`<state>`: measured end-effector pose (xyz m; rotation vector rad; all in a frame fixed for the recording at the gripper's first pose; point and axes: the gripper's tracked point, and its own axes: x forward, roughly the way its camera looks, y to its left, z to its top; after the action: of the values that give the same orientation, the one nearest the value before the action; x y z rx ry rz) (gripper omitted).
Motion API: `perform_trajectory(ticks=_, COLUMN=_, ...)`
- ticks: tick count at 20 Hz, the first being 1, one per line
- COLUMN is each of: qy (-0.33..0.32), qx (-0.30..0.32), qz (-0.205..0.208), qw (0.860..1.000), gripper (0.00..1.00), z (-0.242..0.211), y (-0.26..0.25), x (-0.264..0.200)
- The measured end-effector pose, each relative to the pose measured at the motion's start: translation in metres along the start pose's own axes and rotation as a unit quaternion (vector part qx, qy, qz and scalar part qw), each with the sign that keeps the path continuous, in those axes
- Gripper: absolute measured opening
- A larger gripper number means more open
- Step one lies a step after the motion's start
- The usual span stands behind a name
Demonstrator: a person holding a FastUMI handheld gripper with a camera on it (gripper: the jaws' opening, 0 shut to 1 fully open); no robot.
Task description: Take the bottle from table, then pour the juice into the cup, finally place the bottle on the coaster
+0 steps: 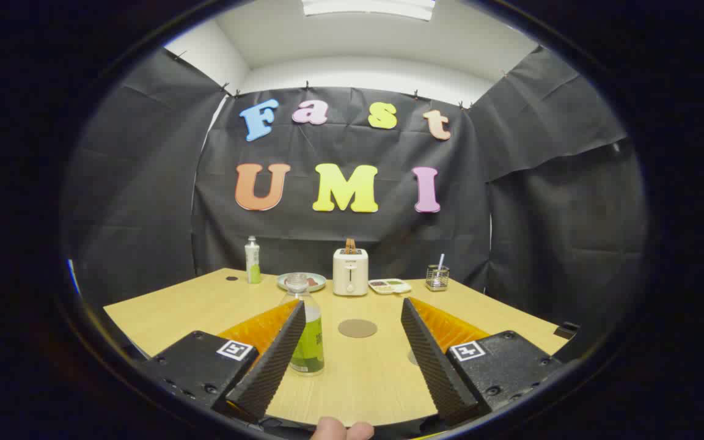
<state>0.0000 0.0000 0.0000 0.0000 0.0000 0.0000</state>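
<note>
Gripper [352,324] spread wide, nothing held, fingers low in the frame over the wooden bench [162,311]. Bottle [306,327] stands upright on the bench, lower centre-left, just inside the left finger [272,360] and partly overlapped by it; whether they touch, cannot tell. Clear bottle, green label, greenish liquid in the lower part. Round brown coaster [357,328] lies flat at frame centre, between the finger tips and a little beyond, right of the bottle and apart from it. Further back, centre: white toaster [350,272], plate [301,282] to its left, second bottle [252,260] left of that, small tray [390,286] and wire holder [437,277] to the right. A fingertip of the person's hand [343,429] sits at bottom centre.
</note>
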Motion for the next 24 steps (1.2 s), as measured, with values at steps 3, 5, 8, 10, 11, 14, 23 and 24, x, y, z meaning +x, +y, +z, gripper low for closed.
perform_trajectory(ticks=3, qy=-0.001, qx=0.001, qz=0.000, qw=1.000, gripper=1.00, z=0.0009, y=0.0016, x=-0.0004)
perform_trajectory(ticks=5, qy=0.000, qx=0.003, qz=0.001, qw=1.000, gripper=1.00, z=-0.0002, y=0.0032, x=-0.0006)
perform_trajectory(ticks=8, qy=0.004, qx=0.004, qz=0.002, qw=1.000, gripper=1.00, z=-0.0012, y=0.0036, x=0.0011)
perform_trajectory(ticks=10, qy=0.004, qx=0.006, qz=0.003, qw=1.000, gripper=1.00, z=-0.0019, y=0.0038, x=0.0012)
perform_trajectory(ticks=11, qy=0.005, qx=0.007, qz=0.004, qw=1.000, gripper=1.00, z=-0.0023, y=0.0051, x=0.0016)
perform_trajectory(ticks=14, qy=0.006, qx=0.009, qz=0.007, qw=1.000, gripper=1.00, z=-0.0030, y=0.0061, x=0.0028)
perform_trajectory(ticks=23, qy=0.013, qx=0.005, qz=0.014, qw=1.000, gripper=1.00, z=-0.0079, y=0.0093, x=0.0053)
perform_trajectory(ticks=24, qy=0.013, qx=0.005, qz=0.014, qw=1.000, gripper=1.00, z=-0.0075, y=0.0086, x=0.0054)
